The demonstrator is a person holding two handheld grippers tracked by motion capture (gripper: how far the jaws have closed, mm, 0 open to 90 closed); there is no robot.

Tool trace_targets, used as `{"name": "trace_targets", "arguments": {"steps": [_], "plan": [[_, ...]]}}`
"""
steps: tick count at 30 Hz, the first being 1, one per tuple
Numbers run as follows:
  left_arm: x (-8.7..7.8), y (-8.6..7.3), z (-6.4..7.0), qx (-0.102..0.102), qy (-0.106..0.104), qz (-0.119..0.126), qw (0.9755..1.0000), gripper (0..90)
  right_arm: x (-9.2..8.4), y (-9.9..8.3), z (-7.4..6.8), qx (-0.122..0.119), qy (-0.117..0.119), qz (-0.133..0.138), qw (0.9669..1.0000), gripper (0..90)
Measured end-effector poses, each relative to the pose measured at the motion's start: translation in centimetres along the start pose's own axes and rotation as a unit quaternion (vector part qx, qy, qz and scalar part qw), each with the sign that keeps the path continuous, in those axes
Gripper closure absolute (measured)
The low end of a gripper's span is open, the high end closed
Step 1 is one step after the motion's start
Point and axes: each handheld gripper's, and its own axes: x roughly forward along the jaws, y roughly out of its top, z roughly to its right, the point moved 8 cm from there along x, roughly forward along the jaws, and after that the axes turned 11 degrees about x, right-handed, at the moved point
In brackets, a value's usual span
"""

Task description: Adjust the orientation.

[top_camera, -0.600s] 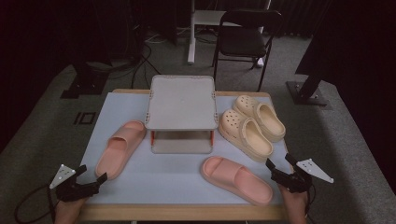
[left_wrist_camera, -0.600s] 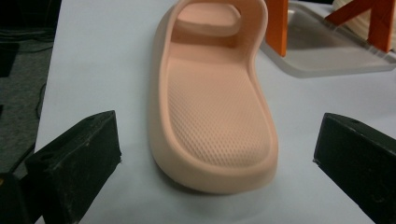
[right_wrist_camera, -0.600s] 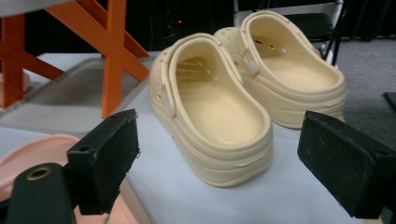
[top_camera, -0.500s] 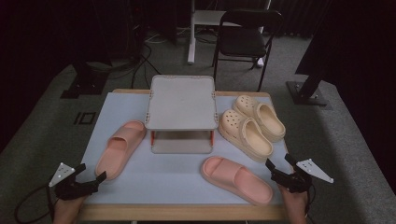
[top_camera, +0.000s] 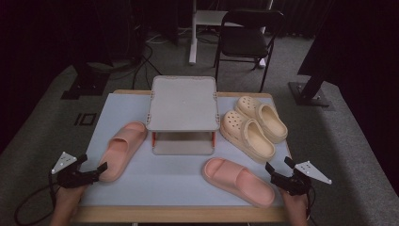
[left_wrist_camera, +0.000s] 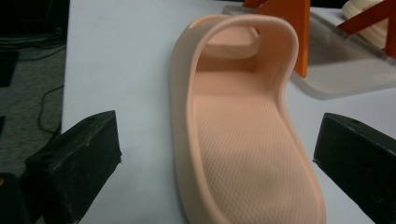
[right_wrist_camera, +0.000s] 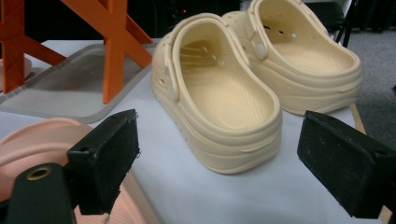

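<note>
A pink slide (top_camera: 121, 148) lies at the table's left, toe away from me. A second pink slide (top_camera: 237, 181) lies at the front right. Two cream clogs (top_camera: 254, 127) sit side by side at the right. My left gripper (top_camera: 94, 163) is open just behind the left slide's heel. In the left gripper view that slide (left_wrist_camera: 243, 140) runs up between the wide jaws of the left gripper (left_wrist_camera: 219, 135), and neither pad touches it. My right gripper (top_camera: 278, 165) is open at the front right edge, with nothing in it. The right gripper (right_wrist_camera: 219, 140) faces the nearer clog (right_wrist_camera: 219, 93).
A grey two-tier rack (top_camera: 183, 103) with orange supports stands at the table's middle back, between the left slide and the clogs. A black chair (top_camera: 244, 42) and stand bases sit on the floor beyond the table. The nearer slide's edge (right_wrist_camera: 42, 135) lies beside the right gripper's left jaw.
</note>
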Motion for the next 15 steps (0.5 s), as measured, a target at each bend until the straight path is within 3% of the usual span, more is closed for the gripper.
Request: {"name": "trace_targets", "arguments": {"steps": [8, 11, 15], "plan": [[1.3, 0.8, -0.7, 0.003, -0.006, -0.001, 1.0000, 0.4, 0.2, 0.1, -0.4, -0.010, 0.001, -0.001, 0.9999, 12.0], [2.1, 1.3, -1.1, 0.000, -0.008, 0.013, 0.9999, 0.4, 0.3, 0.0, -0.6, -0.014, 0.005, -0.006, 0.9999, 12.9], [2.9, 1.6, -1.3, 0.006, -0.011, 0.002, 0.9999, 0.4, 0.4, 0.1, -0.8, -0.018, 0.009, -0.002, 0.9998, 12.9]]}}
